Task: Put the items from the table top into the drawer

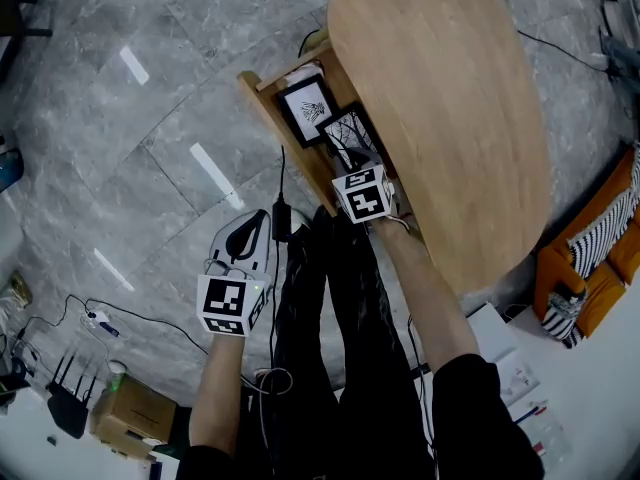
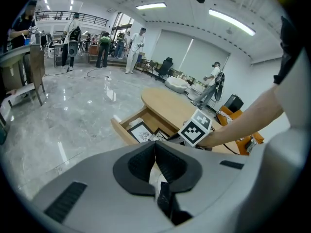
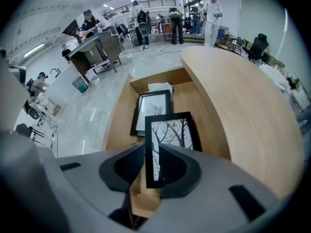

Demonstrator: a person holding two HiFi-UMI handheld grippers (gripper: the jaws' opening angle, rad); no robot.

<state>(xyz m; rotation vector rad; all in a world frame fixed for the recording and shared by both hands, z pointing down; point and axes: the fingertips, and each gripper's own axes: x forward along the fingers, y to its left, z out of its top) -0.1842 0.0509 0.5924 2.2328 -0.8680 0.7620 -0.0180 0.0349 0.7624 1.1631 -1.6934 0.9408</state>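
Right gripper [image 3: 153,147] is loosely straddling a black rectangular frame [image 3: 167,135], centre, over the wooden drawer [image 3: 115,125]; left gripper [image 2: 155,149] is pinching shut.

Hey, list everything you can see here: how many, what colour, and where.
table top: one, light wood, beside drawer
drawer: one, wooden, pulled open from table
tree-print frame: one, black, in drawer, overlapping drawing frame
drawing frame: one, black, in drawer
white item: one, drawer's far end
floor: one, grey stone, around table
router: one, black, on floor
cardboard box: one, brown, beside router
left gripper: one, white, shut, over floor
right gripper: one, white, open, above tree-print frame
legs: two, black trousers
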